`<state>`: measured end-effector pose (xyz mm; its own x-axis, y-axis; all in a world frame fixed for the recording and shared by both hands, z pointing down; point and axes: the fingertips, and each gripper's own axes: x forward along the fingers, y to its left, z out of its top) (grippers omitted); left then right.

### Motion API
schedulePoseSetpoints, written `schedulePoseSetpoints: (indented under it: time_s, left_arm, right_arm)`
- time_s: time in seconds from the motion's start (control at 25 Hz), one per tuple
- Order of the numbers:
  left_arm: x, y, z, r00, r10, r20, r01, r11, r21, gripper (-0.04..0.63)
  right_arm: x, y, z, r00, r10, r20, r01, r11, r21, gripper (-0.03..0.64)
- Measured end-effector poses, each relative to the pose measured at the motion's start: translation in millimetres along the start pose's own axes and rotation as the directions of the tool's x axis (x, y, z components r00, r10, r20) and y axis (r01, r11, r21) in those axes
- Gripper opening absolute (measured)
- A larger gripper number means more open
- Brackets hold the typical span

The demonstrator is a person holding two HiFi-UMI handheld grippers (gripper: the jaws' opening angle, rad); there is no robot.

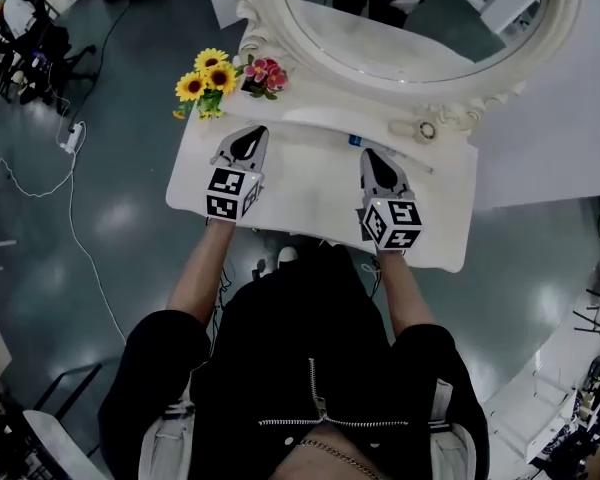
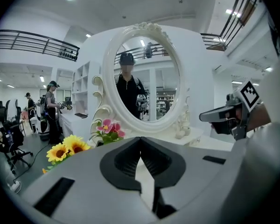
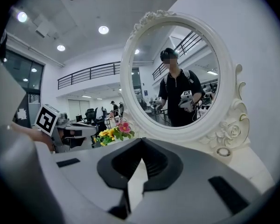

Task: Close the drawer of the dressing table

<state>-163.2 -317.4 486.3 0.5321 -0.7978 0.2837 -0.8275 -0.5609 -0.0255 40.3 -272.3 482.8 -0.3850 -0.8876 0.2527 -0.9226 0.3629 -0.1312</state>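
Note:
The white dressing table [image 1: 310,198] stands in front of me with its oval mirror [image 1: 280,30] at the back. No view shows its drawer; the table's front edge and my body cover that part. My left gripper [image 1: 250,132] hovers over the left half of the table top, its jaws meeting at the tip with nothing between them. Over the right half, my right gripper [image 1: 373,155] is also shut and empty. Both point toward the mirror. The right gripper [image 2: 224,116] shows in the left gripper view, and the left gripper [image 3: 77,130] in the right gripper view.
Sunflowers [image 1: 205,76] and pink flowers [image 1: 264,74] sit at the table's back left corner. A blue object [image 1: 356,140] and a small ring-shaped item [image 1: 426,130] lie near the mirror's base. A power strip with cables [image 1: 72,136] lies on the floor at left.

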Motion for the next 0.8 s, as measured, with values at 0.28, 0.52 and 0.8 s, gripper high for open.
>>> schedulePoseSetpoints:
  time_s: [0.28,0.52,0.8]
  left_arm:
    - [-2,-9,30,0.998,-0.030,0.048,0.029,1.000,0.011,0.021]
    - [0,-15,43,0.996,-0.053,0.077,0.052,0.999,0.013,0.021]
    - [2,-21,48,0.993,-0.075,0.095,0.075,0.997,0.005,0.021]
  right_arm:
    - [-13,-11,26,0.998,-0.045,0.052,0.048,0.997,-0.054,0.003]
    - [-22,-20,34,0.995,-0.072,0.066,0.078,0.993,-0.087,0.003]
    - [-26,-26,32,0.994,-0.083,0.068,0.088,0.993,-0.074,0.003]
